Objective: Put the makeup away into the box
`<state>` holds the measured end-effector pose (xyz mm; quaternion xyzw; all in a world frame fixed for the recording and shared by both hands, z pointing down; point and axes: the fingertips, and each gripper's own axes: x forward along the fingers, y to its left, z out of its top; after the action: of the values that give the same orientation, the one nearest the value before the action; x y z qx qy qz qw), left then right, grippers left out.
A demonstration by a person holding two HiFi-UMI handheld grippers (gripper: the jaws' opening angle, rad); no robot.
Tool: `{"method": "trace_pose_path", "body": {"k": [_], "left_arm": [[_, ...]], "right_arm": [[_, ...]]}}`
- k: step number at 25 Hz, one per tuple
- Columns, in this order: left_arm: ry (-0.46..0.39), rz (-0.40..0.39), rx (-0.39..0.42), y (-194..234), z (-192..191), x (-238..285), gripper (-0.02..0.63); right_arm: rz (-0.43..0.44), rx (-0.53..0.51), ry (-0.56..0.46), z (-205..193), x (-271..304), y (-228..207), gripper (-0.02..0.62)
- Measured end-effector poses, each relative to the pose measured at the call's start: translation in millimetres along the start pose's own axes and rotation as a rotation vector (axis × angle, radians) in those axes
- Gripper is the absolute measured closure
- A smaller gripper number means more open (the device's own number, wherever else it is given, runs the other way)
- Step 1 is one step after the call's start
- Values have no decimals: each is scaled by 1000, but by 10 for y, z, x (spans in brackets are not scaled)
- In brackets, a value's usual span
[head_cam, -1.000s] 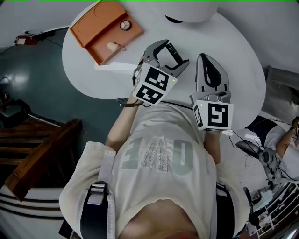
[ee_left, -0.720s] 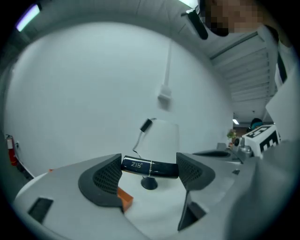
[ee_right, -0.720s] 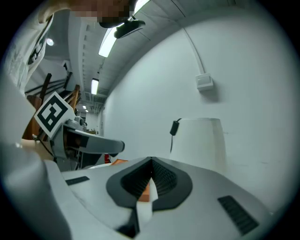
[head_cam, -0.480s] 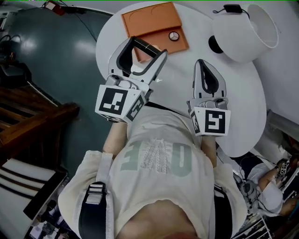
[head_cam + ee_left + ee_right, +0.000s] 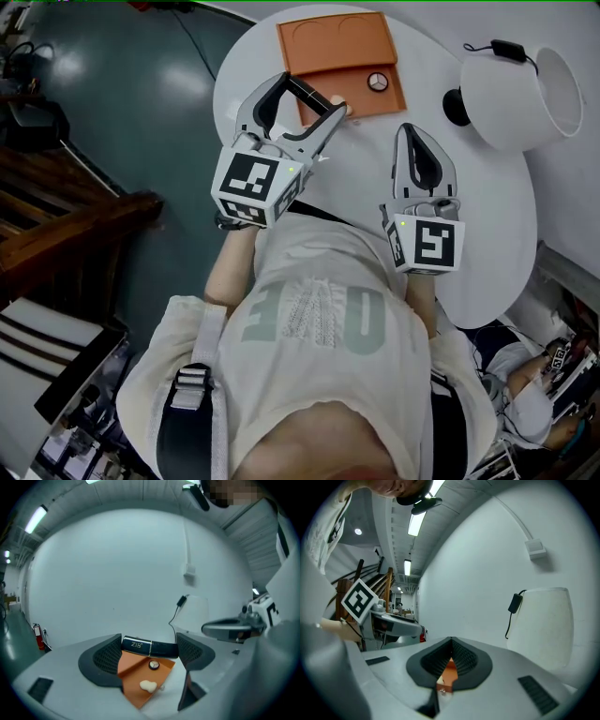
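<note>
Makeup tube [image 5: 150, 647], black and slim, sits crosswise between the tips of the left gripper [image 5: 312, 97], whose wide-set jaws clamp it by its two ends. From the head view it hangs over the near edge of the open orange box [image 5: 328, 37], which holds a round compact [image 5: 378, 82] and a cream puff [image 5: 148, 685]. The box lies on a white table [image 5: 487, 206] near a lamp [image 5: 525, 94]. The right gripper [image 5: 414, 131] hovers empty, jaws together.

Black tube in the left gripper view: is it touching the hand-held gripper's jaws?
Touching. Left gripper view shows the black tube spanning the left hand-held gripper, each end against a jaw pad.
</note>
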<state>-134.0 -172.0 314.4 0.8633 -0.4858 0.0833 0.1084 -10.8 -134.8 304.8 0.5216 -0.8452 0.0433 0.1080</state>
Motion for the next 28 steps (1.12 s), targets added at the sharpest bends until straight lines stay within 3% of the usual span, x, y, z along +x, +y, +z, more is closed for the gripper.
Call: {"method": "trace_pose_path", "body": {"k": [4, 8, 13, 17, 22, 28], "left_arm": [[212, -72, 178, 99, -603, 380, 230], [385, -166, 223, 194, -1166, 622, 230], [631, -268, 388, 276, -1680, 744, 230], [716, -336, 373, 284, -1807, 812, 229], [770, -295, 345, 382, -1911, 865, 229], [824, -274, 471, 459, -2039, 830, 229]], "right_arm": [[-14, -9, 44, -97, -3, -29, 591], [-31, -7, 84, -212, 15, -112, 591], [-23, 2, 137, -365, 90, -146, 591], [-10, -19, 167, -422, 192, -136, 591], [-20, -8, 181, -467, 246, -214, 591], [-38, 7, 193, -517, 230, -269, 591]]}}
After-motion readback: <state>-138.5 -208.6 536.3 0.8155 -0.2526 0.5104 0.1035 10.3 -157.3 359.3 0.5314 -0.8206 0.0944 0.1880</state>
